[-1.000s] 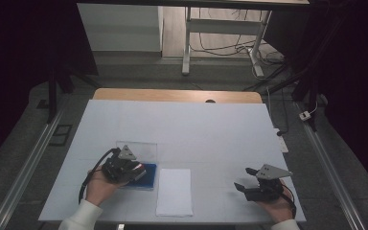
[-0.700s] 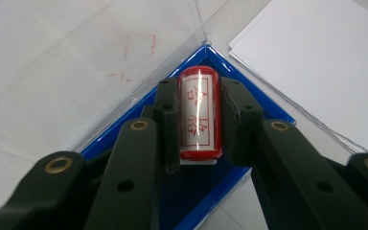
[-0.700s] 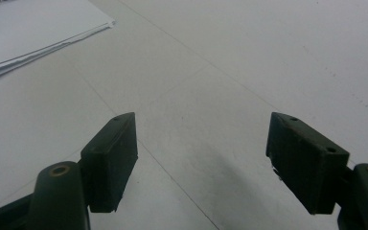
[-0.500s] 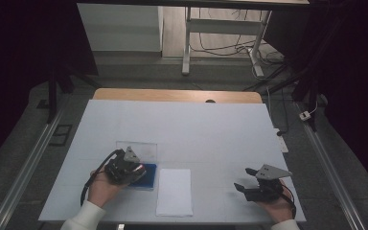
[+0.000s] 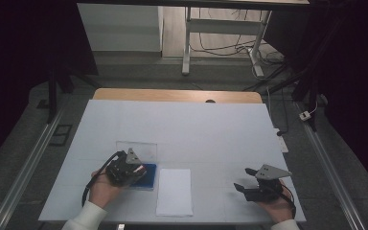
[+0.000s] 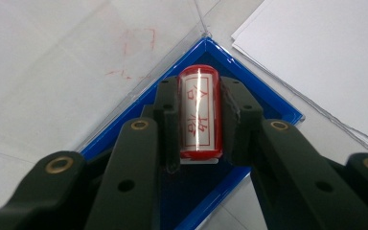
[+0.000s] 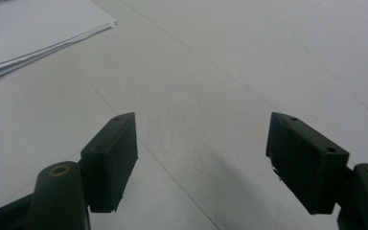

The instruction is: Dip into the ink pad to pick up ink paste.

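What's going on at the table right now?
A person is working with a tool in each hand. The left tool is shut on a red stamp, holding it over a blue ink pad tray with a clear lid lying open beside it. A stack of white paper lies just to the right of the tray. The right tool rests open over bare table, holding nothing.
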### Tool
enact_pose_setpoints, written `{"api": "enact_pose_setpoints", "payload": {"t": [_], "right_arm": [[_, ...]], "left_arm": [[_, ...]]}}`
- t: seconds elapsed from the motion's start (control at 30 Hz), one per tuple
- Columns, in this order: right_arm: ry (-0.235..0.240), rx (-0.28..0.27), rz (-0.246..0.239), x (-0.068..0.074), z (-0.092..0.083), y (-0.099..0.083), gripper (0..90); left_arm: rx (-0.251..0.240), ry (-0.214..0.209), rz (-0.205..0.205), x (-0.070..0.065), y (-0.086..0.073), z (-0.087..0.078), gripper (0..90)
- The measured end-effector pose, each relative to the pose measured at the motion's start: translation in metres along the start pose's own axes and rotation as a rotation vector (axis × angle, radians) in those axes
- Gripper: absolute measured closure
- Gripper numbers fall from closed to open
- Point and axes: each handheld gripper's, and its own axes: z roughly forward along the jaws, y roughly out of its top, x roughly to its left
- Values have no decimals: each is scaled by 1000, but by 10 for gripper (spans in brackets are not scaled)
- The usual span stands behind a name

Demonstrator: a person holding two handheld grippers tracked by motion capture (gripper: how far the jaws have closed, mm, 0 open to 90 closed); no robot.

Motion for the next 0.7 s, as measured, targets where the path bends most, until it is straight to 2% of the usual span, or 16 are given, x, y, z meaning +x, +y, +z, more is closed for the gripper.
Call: {"api": "enact_pose_setpoints", "payload": {"t": [0.7], "right_arm": [[12, -1, 3, 0, 0, 0, 262]], "left_arm": [[-12, 13, -1, -2, -1, 0, 712]]}}
